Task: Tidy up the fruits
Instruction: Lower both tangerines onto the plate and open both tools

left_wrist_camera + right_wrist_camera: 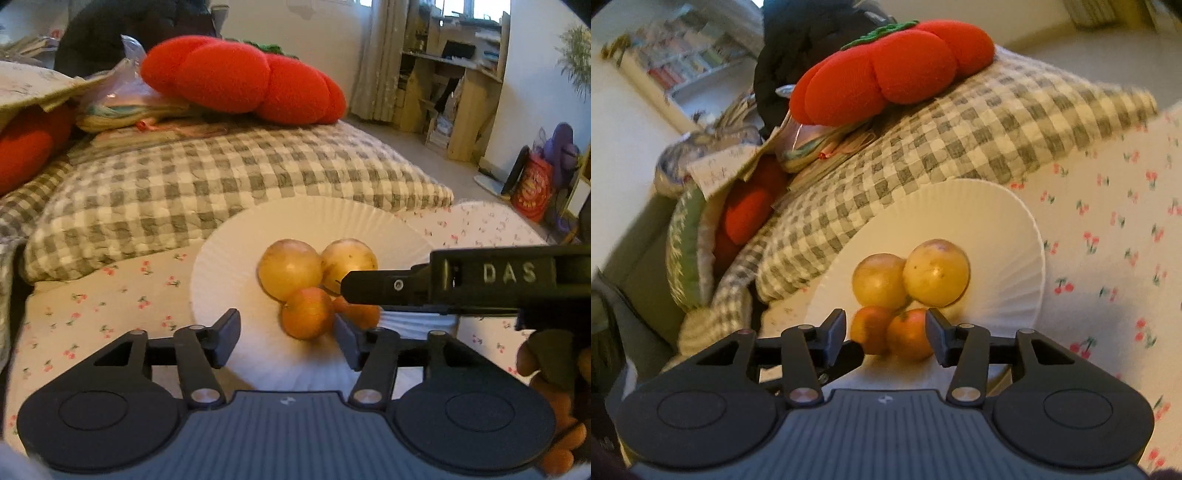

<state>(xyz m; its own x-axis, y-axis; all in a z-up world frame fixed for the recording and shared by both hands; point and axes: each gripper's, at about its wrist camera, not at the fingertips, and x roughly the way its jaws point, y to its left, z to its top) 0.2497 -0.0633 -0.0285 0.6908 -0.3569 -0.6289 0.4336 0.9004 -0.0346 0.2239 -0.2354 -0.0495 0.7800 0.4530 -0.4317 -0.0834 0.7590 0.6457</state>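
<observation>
1. Fruit sits in one cluster on the white paper plate (221, 266), which lies on the cherry-print sheet (92, 306) beside the checked quilt (221, 177): two yellow fruits (936, 271) at the back, touching each other, and two smaller orange fruits (910, 334) in front, also touching.
2. We hold the left gripper (286, 338) with its jaws apart and nothing pressed between them; the nearer orange fruit (308, 312) lies just ahead, close to its right finger.
3. We hold the right gripper (886, 334) with its jaws apart too; the two orange fruits sit in the gap, and no pad appears to press on either.
4. We judge both fruits just set down, so the step in hand is a clean let-go.
5. We back each gripper straight away along its own fingers, because a sideways move could nudge the round fruit and roll it off the shallow plate.
6. We mind the right gripper's finger reaching across the left view; the two tools are near enough to collide.
</observation>
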